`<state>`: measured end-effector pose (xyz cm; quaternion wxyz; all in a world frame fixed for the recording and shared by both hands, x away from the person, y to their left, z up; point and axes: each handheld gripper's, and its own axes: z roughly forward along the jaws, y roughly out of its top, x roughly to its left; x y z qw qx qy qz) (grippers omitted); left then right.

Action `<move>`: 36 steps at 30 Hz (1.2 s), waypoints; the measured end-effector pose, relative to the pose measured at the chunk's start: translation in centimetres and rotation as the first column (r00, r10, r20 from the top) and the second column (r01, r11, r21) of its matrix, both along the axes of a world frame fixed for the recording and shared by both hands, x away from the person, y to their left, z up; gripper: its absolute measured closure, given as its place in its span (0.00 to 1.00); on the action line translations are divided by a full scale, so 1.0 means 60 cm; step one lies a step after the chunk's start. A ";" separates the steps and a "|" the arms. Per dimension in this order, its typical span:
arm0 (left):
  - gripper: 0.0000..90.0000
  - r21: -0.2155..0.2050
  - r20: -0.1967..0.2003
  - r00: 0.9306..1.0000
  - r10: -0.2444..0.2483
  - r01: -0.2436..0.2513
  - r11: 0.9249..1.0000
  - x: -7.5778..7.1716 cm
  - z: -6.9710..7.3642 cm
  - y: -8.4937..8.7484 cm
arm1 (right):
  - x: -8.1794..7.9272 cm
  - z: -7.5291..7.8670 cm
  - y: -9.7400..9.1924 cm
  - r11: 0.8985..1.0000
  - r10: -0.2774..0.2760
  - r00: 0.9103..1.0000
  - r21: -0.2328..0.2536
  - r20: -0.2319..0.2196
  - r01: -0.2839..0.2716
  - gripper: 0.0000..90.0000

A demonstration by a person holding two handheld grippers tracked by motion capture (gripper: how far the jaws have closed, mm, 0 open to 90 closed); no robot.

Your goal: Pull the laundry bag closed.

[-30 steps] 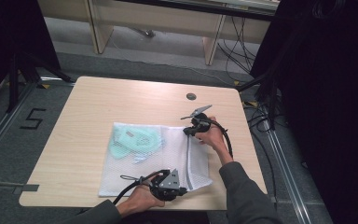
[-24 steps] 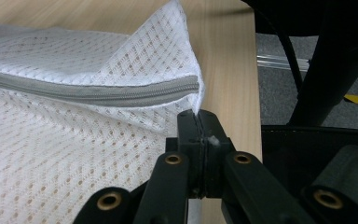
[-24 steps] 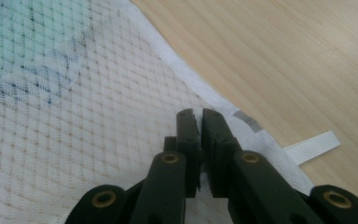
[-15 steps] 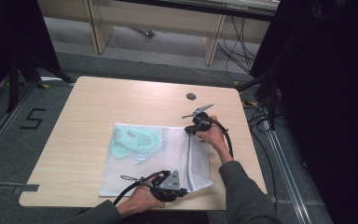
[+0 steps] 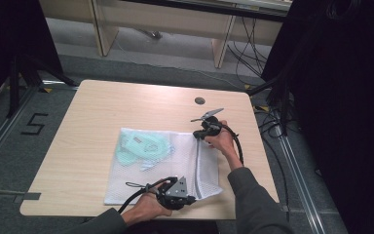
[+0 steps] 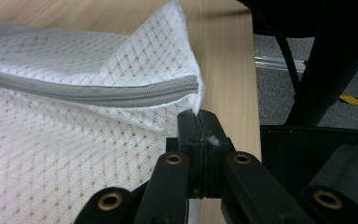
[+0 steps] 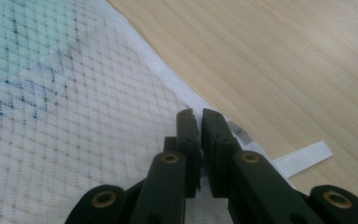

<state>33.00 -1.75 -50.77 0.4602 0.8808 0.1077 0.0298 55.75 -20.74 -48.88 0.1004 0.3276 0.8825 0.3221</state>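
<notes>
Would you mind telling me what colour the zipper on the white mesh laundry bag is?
Grey. The zipper on the white mesh laundry bag shows best in the left gripper view.

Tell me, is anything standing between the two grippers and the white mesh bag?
Nothing visible does. The left gripper is already closed on the corner of the white mesh laundry bag near its grey zipper. The right gripper sits on the bag's far edge.

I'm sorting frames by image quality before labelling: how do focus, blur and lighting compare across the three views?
High view: soft and low in detail, evenly lit table, dark surround at right. Left gripper view: mesh bag and its zipper fairly crisp, the tongs sharp, background shadowed. Right gripper view: mesh slightly blurred, wood grain soft, no glare.
</notes>
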 end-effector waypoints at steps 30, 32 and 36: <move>0.49 -0.017 -0.102 0.988 0.120 -0.122 0.992 0.036 0.031 0.037 | -0.014 0.035 -0.008 0.993 -0.116 0.991 0.032 0.066 0.114 0.62; 0.46 -0.004 -0.097 0.985 0.142 -0.143 0.990 0.038 0.033 0.046 | -0.020 0.042 -0.008 0.995 -0.105 0.992 0.009 0.074 0.104 0.60; 0.42 -0.016 -0.097 0.976 0.193 -0.195 0.981 0.042 0.037 0.064 | -0.040 0.053 -0.002 0.996 -0.085 0.994 0.002 0.063 0.085 0.56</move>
